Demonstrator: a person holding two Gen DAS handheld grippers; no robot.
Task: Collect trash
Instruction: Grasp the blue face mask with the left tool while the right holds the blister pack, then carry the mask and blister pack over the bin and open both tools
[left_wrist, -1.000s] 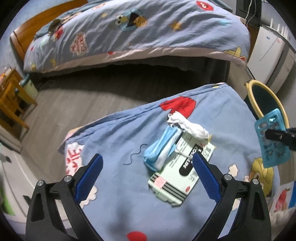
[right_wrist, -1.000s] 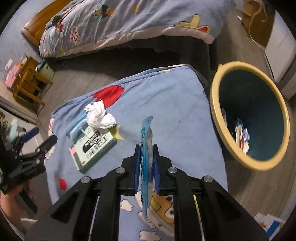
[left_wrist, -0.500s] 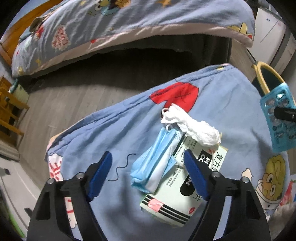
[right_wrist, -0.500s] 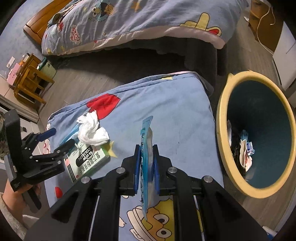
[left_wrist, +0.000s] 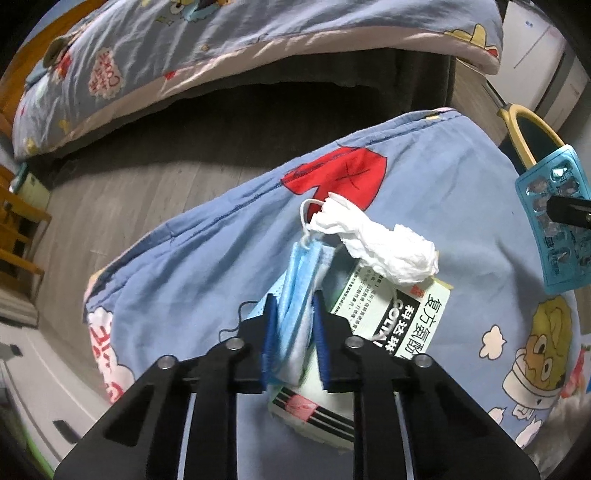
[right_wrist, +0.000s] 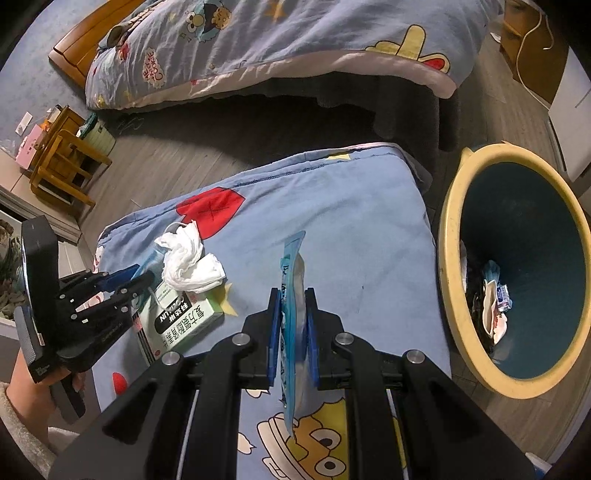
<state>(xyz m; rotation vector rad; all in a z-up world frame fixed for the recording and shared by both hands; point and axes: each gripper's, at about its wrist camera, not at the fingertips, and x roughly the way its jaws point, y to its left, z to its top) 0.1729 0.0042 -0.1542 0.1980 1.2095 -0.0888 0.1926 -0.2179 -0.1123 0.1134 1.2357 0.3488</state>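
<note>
In the left wrist view, the left gripper (left_wrist: 293, 332) has just been closing, and its blue pads now pinch the blue face mask (left_wrist: 299, 284); the mask lies on the blue quilt (left_wrist: 192, 273), partly over the green medicine box (left_wrist: 391, 325); a crumpled white tissue (left_wrist: 384, 243) sits on the box and touches the top of the mask. The mask's white ear loop (left_wrist: 306, 214) seems to run under the tissue; if the mask goes up, the loop could drag the tissue along or flick it to the floor; the soft mask could also slide out of the pads.

In the right wrist view, the right gripper (right_wrist: 291, 328) is closed on a thin blue pill pack (right_wrist: 291, 280), held on its edge above the quilt; the yellow trash bin (right_wrist: 454, 266) stands on the floor just beside the quilt, with some trash inside already. The pack is thin and smooth; it could twist or slip in the pads; dropped too soon, it could hit the rim and land on the floor.
</note>
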